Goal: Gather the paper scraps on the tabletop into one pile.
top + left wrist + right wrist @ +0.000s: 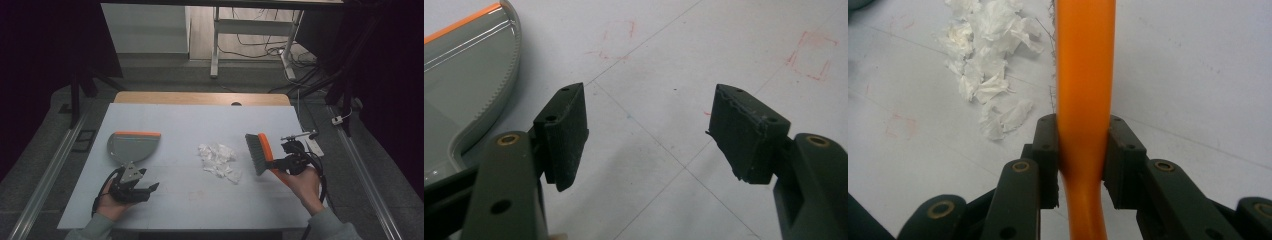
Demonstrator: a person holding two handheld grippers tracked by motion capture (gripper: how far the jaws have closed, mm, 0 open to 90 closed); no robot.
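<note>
From above, we are holding the brush (261,153) at three o'clock in the right gripper (290,161), paper scraps (218,160) at centre, dustpan (131,146) at nine. Along the left gripper (651,132), jaws are gaping wide — dustpan (464,75) at ten o'clock. Along the right gripper (1083,160), jaws are clamping the orange handle (1084,75) — scraps (988,65) at eleven.

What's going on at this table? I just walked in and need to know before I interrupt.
A person is set up to sweep torn paper scraps in the middle of the white table. The right gripper is shut on the orange handle of a hand brush, held just right of the scraps. The left gripper is open over bare table beside the grey dustpan, which lies left of the scraps and is not gripped. No scraps are in the dustpan yet.
</note>
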